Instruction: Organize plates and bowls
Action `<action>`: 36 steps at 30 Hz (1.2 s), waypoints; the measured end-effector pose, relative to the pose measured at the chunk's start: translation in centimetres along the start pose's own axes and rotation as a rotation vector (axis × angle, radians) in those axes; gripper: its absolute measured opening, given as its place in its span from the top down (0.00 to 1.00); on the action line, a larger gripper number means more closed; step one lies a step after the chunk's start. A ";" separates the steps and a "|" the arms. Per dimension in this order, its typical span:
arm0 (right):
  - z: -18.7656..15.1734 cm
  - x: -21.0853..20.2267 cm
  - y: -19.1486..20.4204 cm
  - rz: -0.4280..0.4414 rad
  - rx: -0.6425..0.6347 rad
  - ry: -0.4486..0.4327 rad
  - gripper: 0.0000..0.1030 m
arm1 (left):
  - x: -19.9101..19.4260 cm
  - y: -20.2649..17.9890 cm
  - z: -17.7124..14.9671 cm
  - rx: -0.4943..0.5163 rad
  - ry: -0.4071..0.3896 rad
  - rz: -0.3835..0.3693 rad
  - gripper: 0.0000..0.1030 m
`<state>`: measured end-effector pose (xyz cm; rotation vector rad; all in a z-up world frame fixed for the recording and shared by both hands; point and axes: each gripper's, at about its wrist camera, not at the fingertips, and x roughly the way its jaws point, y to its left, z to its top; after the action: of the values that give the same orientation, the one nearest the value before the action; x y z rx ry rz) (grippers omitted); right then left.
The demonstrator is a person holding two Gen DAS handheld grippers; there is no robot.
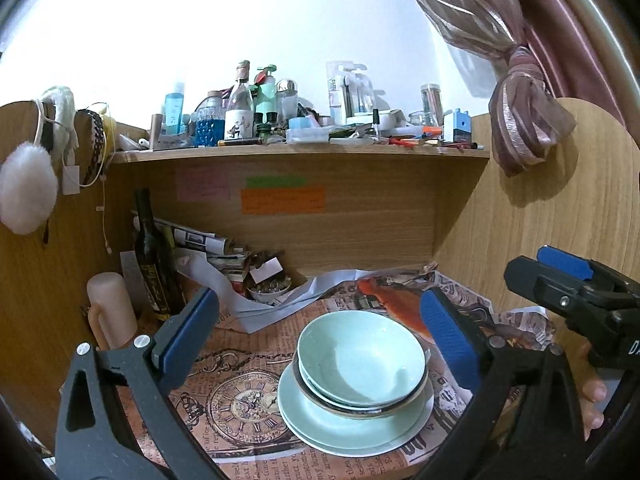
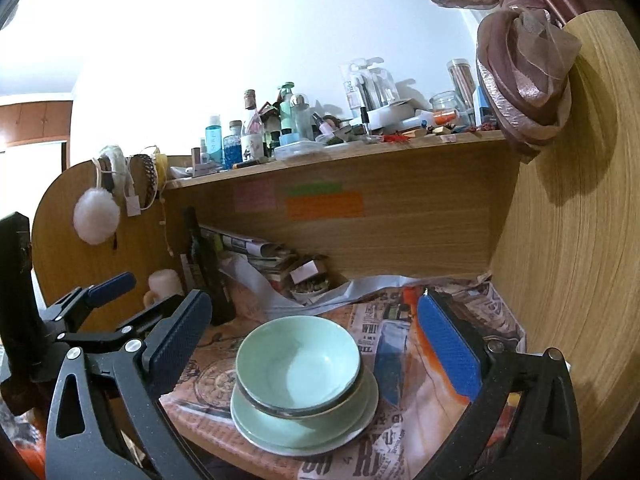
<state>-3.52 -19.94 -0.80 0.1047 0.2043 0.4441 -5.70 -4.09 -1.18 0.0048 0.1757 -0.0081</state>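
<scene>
Left to right: dark bottle (image 1: 150,256) stands upright at far left of the desk, cream mug (image 1: 110,308) just beside it on the near side. Behind them a heap of rolled newspapers (image 1: 200,240).

Left gripper (image 1: 316,336): jaws wide apart, holding nothing, touching nothing. Its blue pads (image 1: 450,336) sit either side of the dish stack without contact.

Dish stack sits mid-desk on the printed paper cover (image 1: 236,396), near the front edge. Two green bowls (image 1: 360,364) nested, openings up, the top one tilted slightly. They rest on two stacked plates (image 1: 352,428), lying flat. All round, so no long axis to call.

Right gripper (image 2: 314,344): jaws also wide, empty, no contact. The stack lies between its fingers in the right wrist view, closer to the left finger. In the left wrist view it shows at the right edge, well apart from the bowls.

Shelf (image 1: 300,154) above is crowded with bottles and jars. Pink curtain (image 1: 520,120) hangs knotted at far right.
</scene>
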 end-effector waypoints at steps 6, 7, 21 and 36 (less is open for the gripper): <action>-0.2 0.0 -0.1 0.005 0.007 0.007 0.00 | 0.0 0.1 0.0 -0.003 -0.002 0.003 0.00; -0.2 0.0 -0.2 0.006 0.008 0.009 0.00 | 0.0 0.2 0.0 -0.005 -0.002 0.001 0.00; -0.4 0.3 -0.2 0.006 0.014 0.019 0.00 | 0.5 0.5 -0.2 -0.014 0.010 -0.004 0.00; -0.4 0.2 0.2 0.006 0.011 0.017 0.00 | 0.6 0.2 -0.2 -0.014 0.010 -0.002 0.00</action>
<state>-3.55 -19.70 -1.23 0.1124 0.2233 0.4505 -5.17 -3.90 -1.50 -0.0088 0.1859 -0.0090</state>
